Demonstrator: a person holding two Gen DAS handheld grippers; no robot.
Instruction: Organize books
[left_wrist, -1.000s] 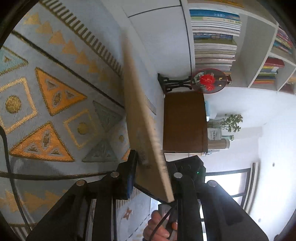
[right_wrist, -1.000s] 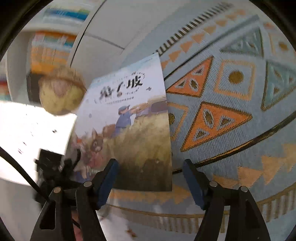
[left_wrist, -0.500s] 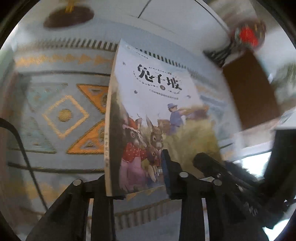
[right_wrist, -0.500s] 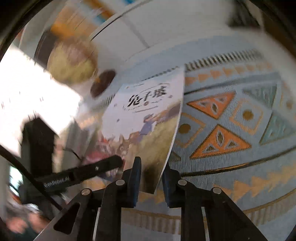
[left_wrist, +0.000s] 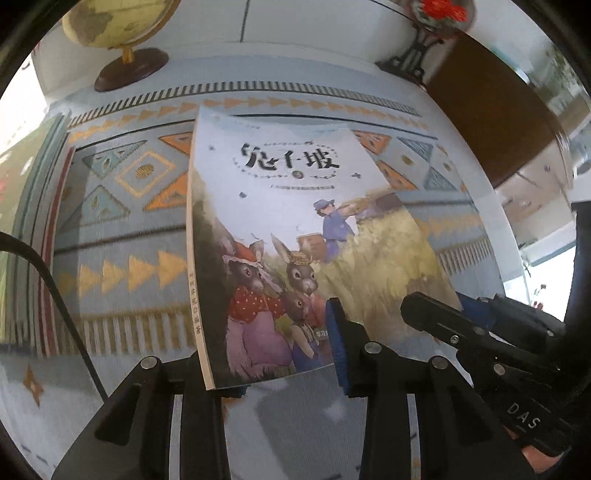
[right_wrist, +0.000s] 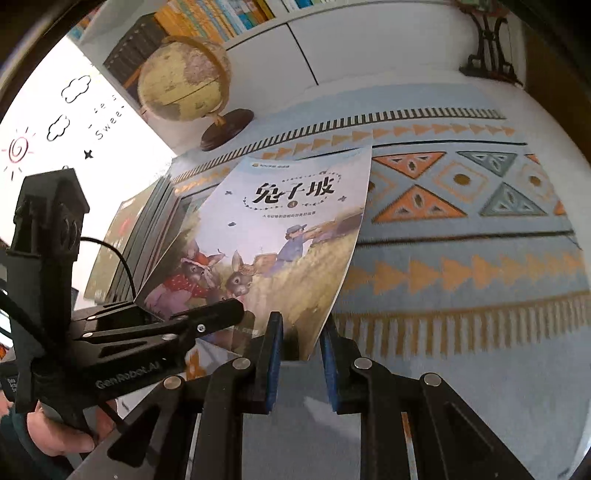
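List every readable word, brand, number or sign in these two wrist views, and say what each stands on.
"兔子坡": title on the book cover.
"4": badge under that title.
"GenRobot.AI": on the left gripper, seen from the right wrist.
"DAS": on the right gripper, seen from the left wrist.
"Swee", cut off, with sun, cloud and star doodles: on the white board.
Subtitle, top logo, spine print and shelf book spines: too small to read.
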